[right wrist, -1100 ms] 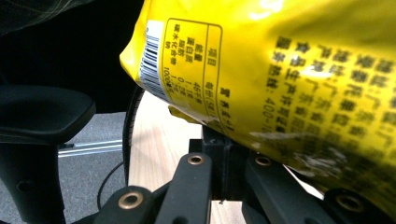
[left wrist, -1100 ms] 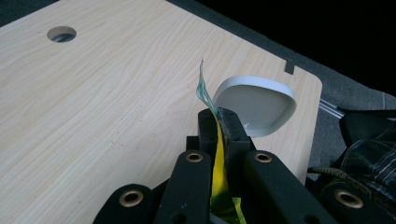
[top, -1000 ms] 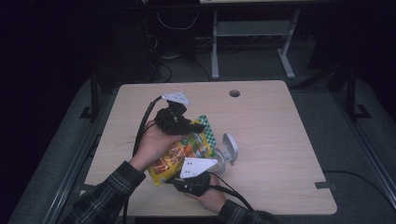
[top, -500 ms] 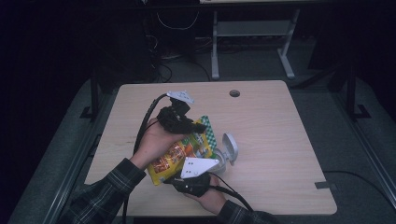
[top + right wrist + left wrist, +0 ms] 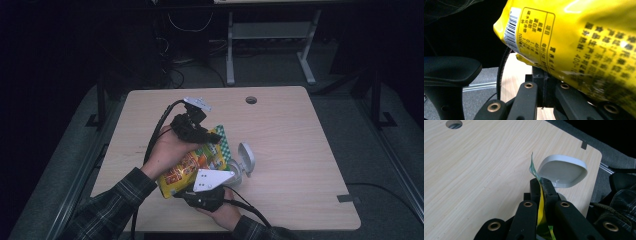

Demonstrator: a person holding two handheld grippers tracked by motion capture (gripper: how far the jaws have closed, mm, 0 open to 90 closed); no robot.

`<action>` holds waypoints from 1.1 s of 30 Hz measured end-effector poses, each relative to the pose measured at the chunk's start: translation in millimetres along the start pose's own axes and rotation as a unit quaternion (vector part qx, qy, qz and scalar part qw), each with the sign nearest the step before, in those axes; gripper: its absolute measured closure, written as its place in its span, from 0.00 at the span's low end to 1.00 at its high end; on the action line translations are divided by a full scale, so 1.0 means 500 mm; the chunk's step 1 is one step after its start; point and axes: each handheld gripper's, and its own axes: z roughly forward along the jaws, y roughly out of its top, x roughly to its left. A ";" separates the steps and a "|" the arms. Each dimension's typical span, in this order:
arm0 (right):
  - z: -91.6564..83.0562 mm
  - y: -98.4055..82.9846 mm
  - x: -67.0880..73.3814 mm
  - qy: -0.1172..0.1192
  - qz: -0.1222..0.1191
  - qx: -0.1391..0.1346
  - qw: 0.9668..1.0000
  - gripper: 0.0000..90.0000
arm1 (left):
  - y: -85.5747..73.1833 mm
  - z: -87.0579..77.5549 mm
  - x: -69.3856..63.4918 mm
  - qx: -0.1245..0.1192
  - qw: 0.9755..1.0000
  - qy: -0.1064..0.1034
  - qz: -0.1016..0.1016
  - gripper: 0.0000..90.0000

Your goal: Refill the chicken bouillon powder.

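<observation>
Nothing has shifted since the earlier frame: both your hands sit where they were. Snack bag (image 5: pixel 192 162) hangs above the table (image 5: pixel 300 150), long axis running between the claws. Left gripper (image 5: pixel 212 140) is clamped on its far top seal, right gripper (image 5: pixel 197 186) clenched at the near bottom edge. Pull apart along that axis.

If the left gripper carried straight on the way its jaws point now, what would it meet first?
Probably the open white lid of the container: in the left gripper view it stands just past the left gripper, whose jaws are shut on the snack bag edge. Depth is hard to judge; it may pass beside it.
</observation>
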 end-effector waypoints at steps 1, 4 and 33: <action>0.000 0.000 0.000 -0.001 0.000 -0.001 1.000 1.00 | 0.001 0.001 0.000 0.001 1.000 0.001 0.000 1.00; -0.001 0.000 0.000 0.000 0.003 -0.002 1.000 1.00 | 0.003 0.002 -0.001 0.005 1.000 0.003 -0.001 1.00; -0.004 -0.001 0.001 0.002 0.005 -0.006 1.000 1.00 | 0.014 0.016 -0.004 0.026 1.000 0.008 0.002 1.00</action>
